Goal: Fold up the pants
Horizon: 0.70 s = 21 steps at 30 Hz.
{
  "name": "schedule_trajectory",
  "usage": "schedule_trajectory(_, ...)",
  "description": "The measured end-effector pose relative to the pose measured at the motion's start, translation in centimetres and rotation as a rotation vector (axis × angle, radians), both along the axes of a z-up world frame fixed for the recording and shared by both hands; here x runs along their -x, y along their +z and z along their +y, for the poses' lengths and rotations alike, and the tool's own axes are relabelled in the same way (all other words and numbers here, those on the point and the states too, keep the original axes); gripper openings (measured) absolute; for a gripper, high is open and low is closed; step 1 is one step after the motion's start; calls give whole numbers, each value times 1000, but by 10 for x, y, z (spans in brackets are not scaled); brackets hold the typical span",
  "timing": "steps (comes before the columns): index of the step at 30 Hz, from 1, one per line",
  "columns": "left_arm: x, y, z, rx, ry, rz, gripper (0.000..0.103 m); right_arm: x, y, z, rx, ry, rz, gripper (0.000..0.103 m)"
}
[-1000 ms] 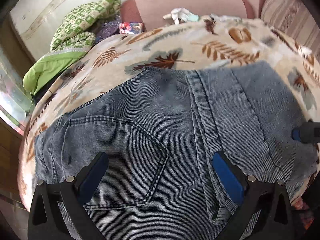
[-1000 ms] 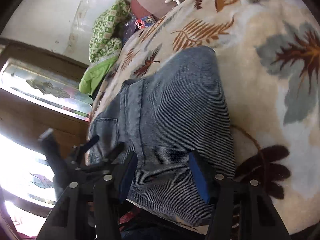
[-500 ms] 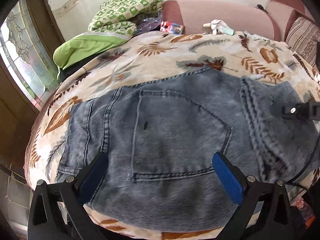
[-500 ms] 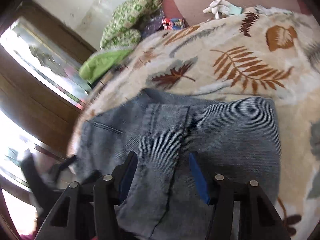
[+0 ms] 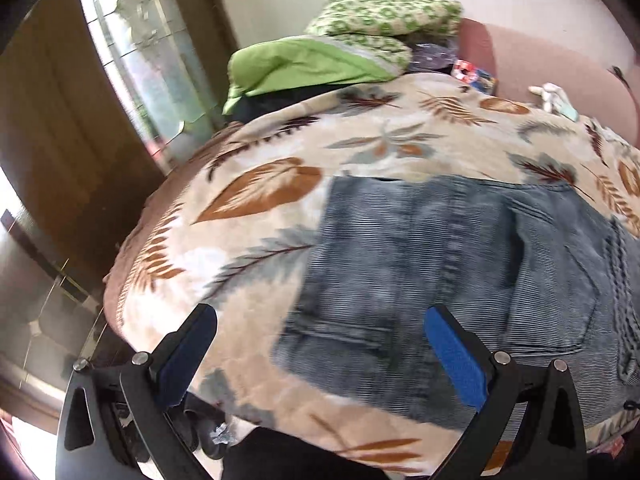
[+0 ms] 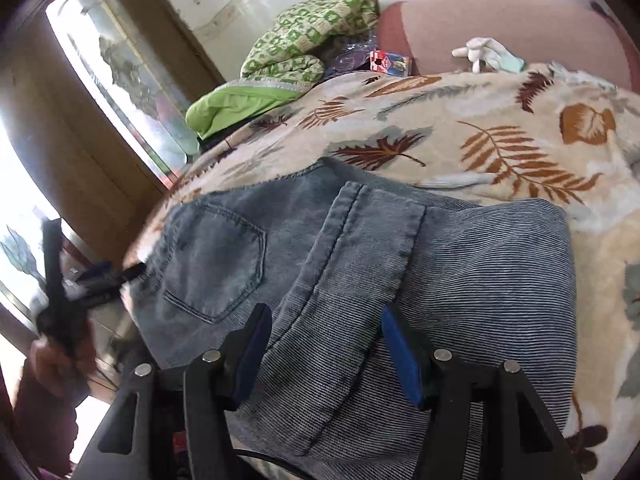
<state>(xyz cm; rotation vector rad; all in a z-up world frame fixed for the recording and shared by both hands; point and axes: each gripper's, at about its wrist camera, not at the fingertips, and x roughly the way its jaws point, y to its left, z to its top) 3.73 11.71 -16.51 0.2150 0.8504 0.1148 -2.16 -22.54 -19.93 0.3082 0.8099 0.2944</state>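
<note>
While folded jeans (image 6: 460,264) lie on the blanket (image 6: 500,128), both grippers — left (image 5: 320,344), right (image 6: 326,344) — gape empty

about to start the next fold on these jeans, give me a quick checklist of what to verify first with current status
1. Left gripper jaws empty and open: ok, wide apart above the blanket and the jeans' edge, nothing pinched.
2. Right gripper jaws free of cloth: ok, they have just been opening; the folded leg lies below, not pinched.
3. Jeans fully on the blanket: cannot tell, the near edge is hidden behind the grippers.
4. Folded leg lying flat: not ok, its hem sits skewed across the seat beside the back pocket.
5. Room to fold away from the green bedding: ok, bare blanket lies between.
</note>
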Motion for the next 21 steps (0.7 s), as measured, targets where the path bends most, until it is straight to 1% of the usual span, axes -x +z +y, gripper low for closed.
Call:
schedule_trajectory(1,0,0,5,-3,14,2,103,-1,-5,4,26,5,1,64)
schedule_trajectory(3,1,-3,11,-11,33,7,103,1,-11,5,42,16,-23,65)
schedule_trajectory(4,0,-7,14,-25,49,13,103,2,-12,3,34,23,-37,66)
schedule_trajectory(7,-6,-19,13,-51,82,45,103,3,-14,1,12,31,-37,66)
schedule_trajectory(9,-6,-25,9,-62,73,53,103,4,-16,-1,-3,38,-39,67)
schedule_trajectory(12,-11,-38,-4,-76,39,107,103,5,-16,1,18,55,-42,67)
schedule_trajectory(14,-10,-41,-8,-106,44,84,103,7,-17,1,12,70,-50,72)
schedule_trajectory(15,-10,-41,-9,-109,42,82,103,7,-17,1,5,77,-45,73)
schedule_trajectory(16,-11,-42,-6,-94,41,85,103,7,-17,0,-3,77,-39,74)
schedule_trajectory(17,-11,-42,-2,-60,47,89,103,6,-17,-2,-19,78,-29,75)
schedule_trajectory(18,-12,-42,6,-6,62,97,103,6,-17,-3,-30,80,-24,76)
schedule_trajectory(21,-15,-51,39,262,144,172,103,6,-16,0,-21,86,-29,78)
